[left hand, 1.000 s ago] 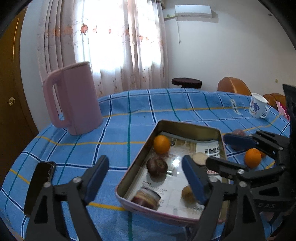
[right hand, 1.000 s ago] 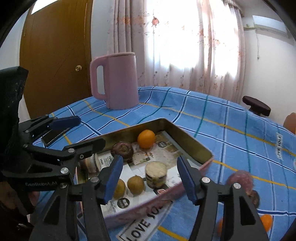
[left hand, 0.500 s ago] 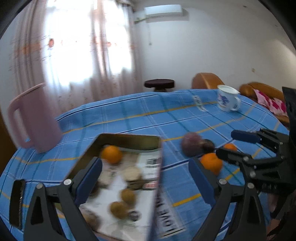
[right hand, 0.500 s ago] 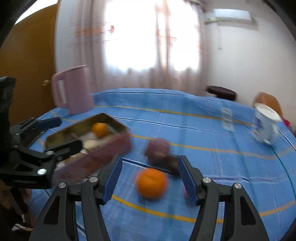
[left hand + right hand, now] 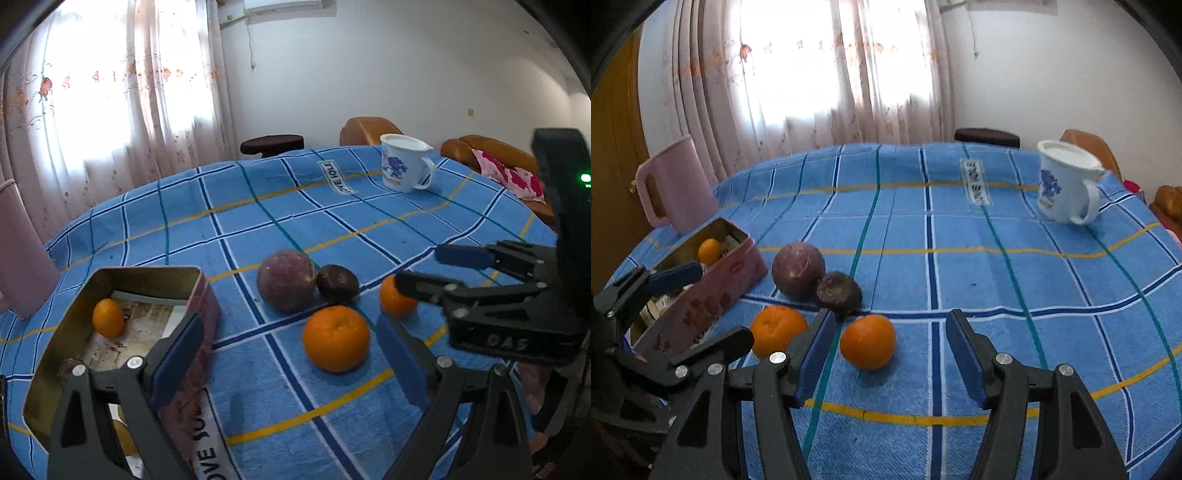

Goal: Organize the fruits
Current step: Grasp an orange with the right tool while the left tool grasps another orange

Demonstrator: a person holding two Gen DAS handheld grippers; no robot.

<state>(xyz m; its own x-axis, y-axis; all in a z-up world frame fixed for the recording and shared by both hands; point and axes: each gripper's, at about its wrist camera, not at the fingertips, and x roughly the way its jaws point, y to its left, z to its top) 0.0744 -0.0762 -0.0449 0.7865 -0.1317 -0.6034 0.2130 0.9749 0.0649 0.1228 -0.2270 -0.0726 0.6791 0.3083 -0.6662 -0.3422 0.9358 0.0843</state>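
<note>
Oranges (image 5: 336, 338) loose beside tin (image 5: 201, 295), mug (image 5: 404, 168) behind; both tools (image 5: 290, 358) (image 5: 890, 354) open, empty

The tablecloth (image 5: 997, 266) is bright blue, checked with white, navy, teal and yellow lines. On it, beside the pink, gold-lined tin (image 5: 713, 291), lie two orange fruits (image 5: 867, 341) (image 5: 777, 329), a mottled purple one (image 5: 798, 270) and a dark brown one (image 5: 838, 293). Beyond the tin stands a pale pink jug (image 5: 674, 188); far from it, a white mug (image 5: 1063, 184) has a blue print.

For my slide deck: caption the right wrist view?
Open right gripper hovers near an orange mandarin on blue checked tablecloth.
</note>
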